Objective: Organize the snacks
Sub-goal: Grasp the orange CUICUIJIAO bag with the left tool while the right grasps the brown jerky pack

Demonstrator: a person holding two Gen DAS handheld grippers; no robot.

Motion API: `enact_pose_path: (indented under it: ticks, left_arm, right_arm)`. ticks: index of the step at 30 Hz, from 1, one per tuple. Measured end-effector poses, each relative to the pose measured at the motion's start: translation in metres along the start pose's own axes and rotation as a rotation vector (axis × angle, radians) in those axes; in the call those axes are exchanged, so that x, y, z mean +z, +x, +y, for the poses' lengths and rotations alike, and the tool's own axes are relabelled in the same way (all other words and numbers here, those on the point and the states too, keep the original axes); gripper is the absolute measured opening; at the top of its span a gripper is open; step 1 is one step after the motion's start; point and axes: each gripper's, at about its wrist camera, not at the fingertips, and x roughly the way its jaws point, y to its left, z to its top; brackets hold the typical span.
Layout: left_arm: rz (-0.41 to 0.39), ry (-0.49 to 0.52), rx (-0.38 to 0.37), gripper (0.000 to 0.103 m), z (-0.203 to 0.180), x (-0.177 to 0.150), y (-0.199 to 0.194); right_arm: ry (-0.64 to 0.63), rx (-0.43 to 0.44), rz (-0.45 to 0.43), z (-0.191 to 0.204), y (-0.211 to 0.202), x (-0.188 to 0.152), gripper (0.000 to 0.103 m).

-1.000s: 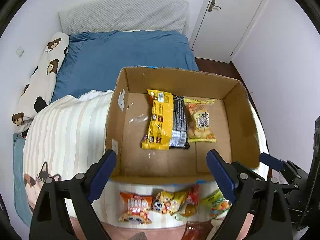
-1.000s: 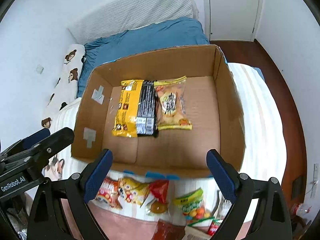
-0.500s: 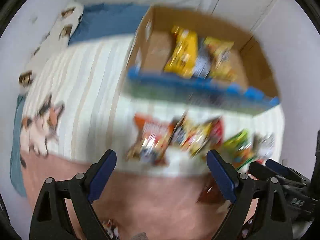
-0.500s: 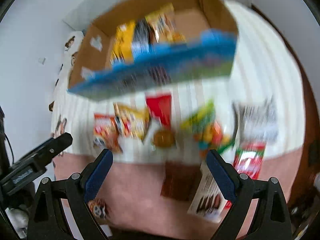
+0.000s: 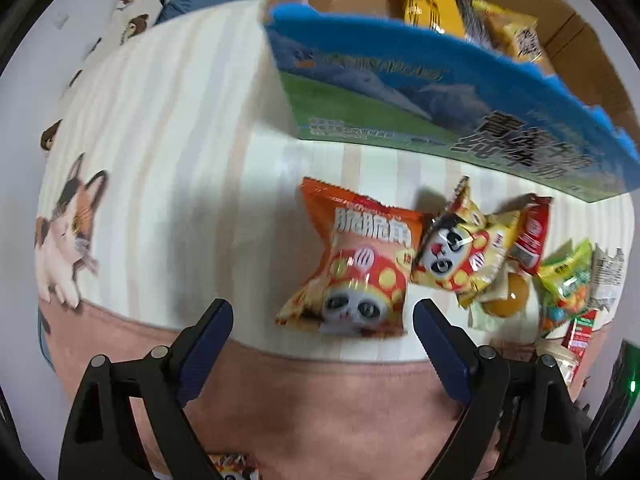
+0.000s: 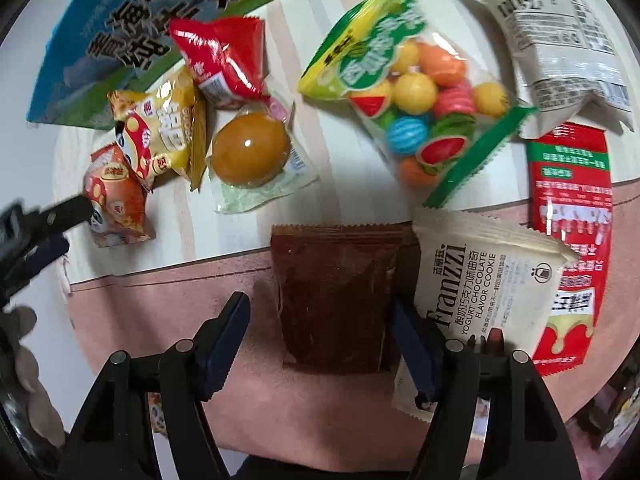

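My left gripper is open, its jaws either side of the near end of an orange panda snack bag on the bed. A yellow panda bag lies to its right. My right gripper is open with its jaws straddling a dark brown packet. A white Franzzi cookie pack lies against its right finger. The cardboard box with blue-green printed side holds a yellow bag and others.
Around the right gripper lie a sealed egg, a red packet, a gumball bag, a grey-white pack and a red-green pack. The left gripper tip shows at left. A pink blanket edge lies nearest.
Both grippers have dropped from above the box down to the snacks in front of it. The left now frames the orange panda bag, the right the brown packet.
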Motion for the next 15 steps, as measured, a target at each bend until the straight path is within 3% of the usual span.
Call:
enact_pose_path:
  ticks: [4,5,6,8,15]
  left_arm:
    - [0.016,0.048,-0.014,0.092,-0.015,0.016,0.019]
    - [0.01,0.056,-0.008,0.084,-0.017,0.018,0.02]
    - [0.004,0.067,-0.002,0.065,-0.02,0.019,0.022]
    - [0.017,0.062,-0.013,0.05,-0.02,0.017,0.026]
    - [0.071,-0.025,-0.046,0.05,0.002,-0.04,0.031]
  right_arm:
    - [-0.025,-0.05,-0.008,0.011,0.01,-0.003,0.063]
    - [-0.028,-0.058,-0.012,0.012,0.011,-0.004,0.062]
    - [-0.033,-0.066,-0.018,0.014,0.012,-0.006,0.062]
    - [-0.044,-0.066,-0.024,0.017,0.012,-0.011,0.059]
    - [-0.095,-0.012,0.037,0.031,0.021,-0.044,0.059]
